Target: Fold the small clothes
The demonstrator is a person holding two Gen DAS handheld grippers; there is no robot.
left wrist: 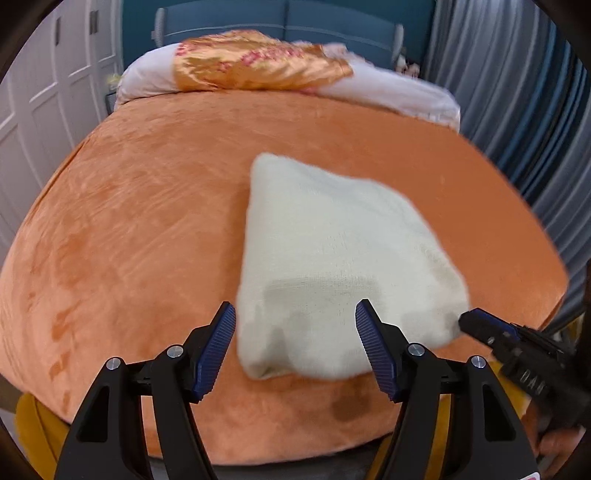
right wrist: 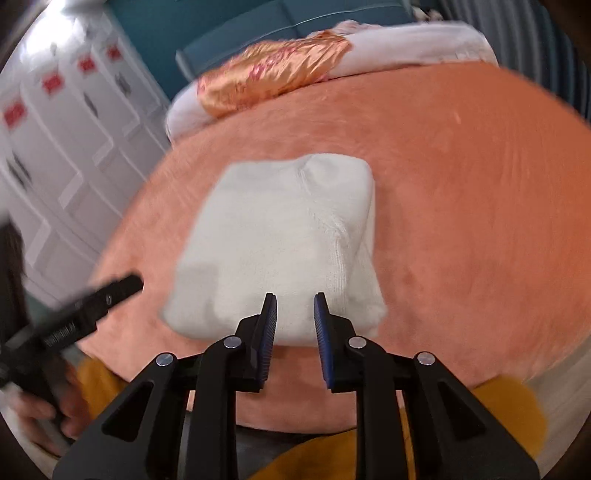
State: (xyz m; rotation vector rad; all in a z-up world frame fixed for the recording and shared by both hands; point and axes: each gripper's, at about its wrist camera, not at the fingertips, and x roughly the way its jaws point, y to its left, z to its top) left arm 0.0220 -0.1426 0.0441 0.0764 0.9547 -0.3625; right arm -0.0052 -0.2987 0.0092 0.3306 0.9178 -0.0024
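Note:
A cream knitted garment (left wrist: pixel 332 258) lies folded into a compact rectangle on the orange bedspread (left wrist: pixel 129 240); it also shows in the right wrist view (right wrist: pixel 280 240). My left gripper (left wrist: pixel 295 314) is open wide and empty, hovering over the garment's near edge. My right gripper (right wrist: pixel 294 306) is partly open and empty, above the garment's near edge. The right gripper shows in the left wrist view (left wrist: pixel 480 325) at the garment's right corner. The left gripper shows in the right wrist view (right wrist: pixel 122 286) at the left.
A folded white and gold satin quilt (left wrist: pixel 258 62) lies at the far end of the bed. White cupboards (right wrist: pixel 55 166) stand to the left, grey-blue curtains (left wrist: pixel 517 92) to the right, a blue headboard (left wrist: pixel 277 18) behind. Yellow clothing (right wrist: pixel 498 406) shows at the near edge.

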